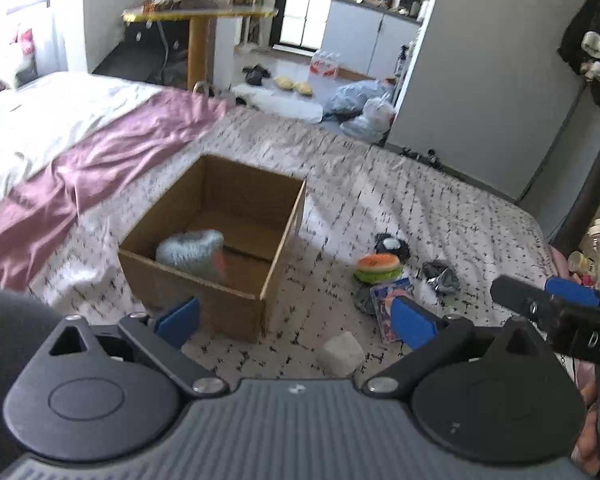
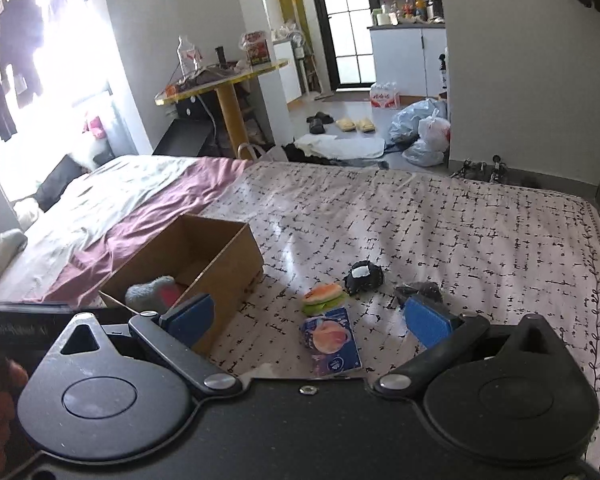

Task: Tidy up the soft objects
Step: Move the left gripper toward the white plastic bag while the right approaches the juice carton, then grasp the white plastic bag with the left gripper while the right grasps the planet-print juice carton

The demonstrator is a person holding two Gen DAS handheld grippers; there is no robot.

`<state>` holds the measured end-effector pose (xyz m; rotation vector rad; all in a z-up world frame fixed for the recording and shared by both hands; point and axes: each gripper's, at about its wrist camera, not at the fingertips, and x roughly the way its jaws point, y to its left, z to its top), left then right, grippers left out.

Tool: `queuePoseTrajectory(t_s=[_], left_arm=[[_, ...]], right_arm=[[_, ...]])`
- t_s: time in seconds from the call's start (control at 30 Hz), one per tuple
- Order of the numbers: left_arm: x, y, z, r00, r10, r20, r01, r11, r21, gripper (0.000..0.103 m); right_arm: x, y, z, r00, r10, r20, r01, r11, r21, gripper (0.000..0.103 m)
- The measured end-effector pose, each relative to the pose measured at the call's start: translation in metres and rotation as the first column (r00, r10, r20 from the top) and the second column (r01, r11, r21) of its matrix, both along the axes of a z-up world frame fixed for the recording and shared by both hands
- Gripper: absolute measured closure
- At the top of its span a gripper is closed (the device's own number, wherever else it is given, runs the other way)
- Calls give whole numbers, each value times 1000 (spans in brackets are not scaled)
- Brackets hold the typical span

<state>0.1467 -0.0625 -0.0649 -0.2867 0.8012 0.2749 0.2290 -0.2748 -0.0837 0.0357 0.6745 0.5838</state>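
Note:
An open cardboard box (image 1: 260, 216) (image 2: 228, 256) stands on the bed. A fluffy light-blue soft item (image 1: 190, 252) (image 2: 148, 290) lies inside it. Right of the box lie a burger-shaped plush (image 1: 378, 267) (image 2: 324, 298), a black-and-white plush (image 1: 392, 246) (image 2: 364, 276), a dark crumpled item (image 1: 440, 276) (image 2: 418, 290), a blue tissue pack (image 1: 388, 312) (image 2: 332, 340) and a white soft cube (image 1: 340, 354). My left gripper (image 1: 296, 320) is open and empty, above the bed in front of the box. My right gripper (image 2: 316, 320) is open and empty, over the tissue pack; it also shows in the left wrist view (image 1: 548, 300).
The patterned bedsheet (image 2: 420, 220) stretches far and right. A pink and white duvet (image 1: 80, 152) lies left of the box. Beyond the bed are a yellow round table (image 2: 224, 80), plastic bags (image 2: 424, 132), slippers and a wall on the right.

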Motion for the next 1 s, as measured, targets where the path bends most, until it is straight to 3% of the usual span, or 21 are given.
queuePoseTrajectory(t_s=[0.1, 0.3, 0.53, 0.73, 0.83, 1.0], left_arm=[[5, -7, -12, 1000, 1, -20, -1, 1000, -5, 3], [22, -22, -36, 998, 2, -60, -3, 1000, -14, 5], [41, -34, -71, 993, -9, -121, 4, 999, -40, 12], [51, -40, -97, 986, 11, -168, -25, 996, -81, 24], [57, -41, -109, 982, 32, -185, -51, 994, -100, 26], [68, -39, -128, 973, 87, -216, -118, 984, -136, 31]], right_arm=[[8, 2, -5, 1000, 13, 12, -13, 1000, -21, 0], [13, -3, -29, 996, -64, 61, 67, 997, -40, 0], [28, -7, -53, 997, -73, -14, 72, 996, -43, 0], [39, -6, -67, 997, -41, -65, 40, 999, -23, 10], [45, -3, -78, 993, -19, -114, 16, 1000, -26, 20], [50, 2, -93, 986, 4, -168, -11, 999, -40, 21]])
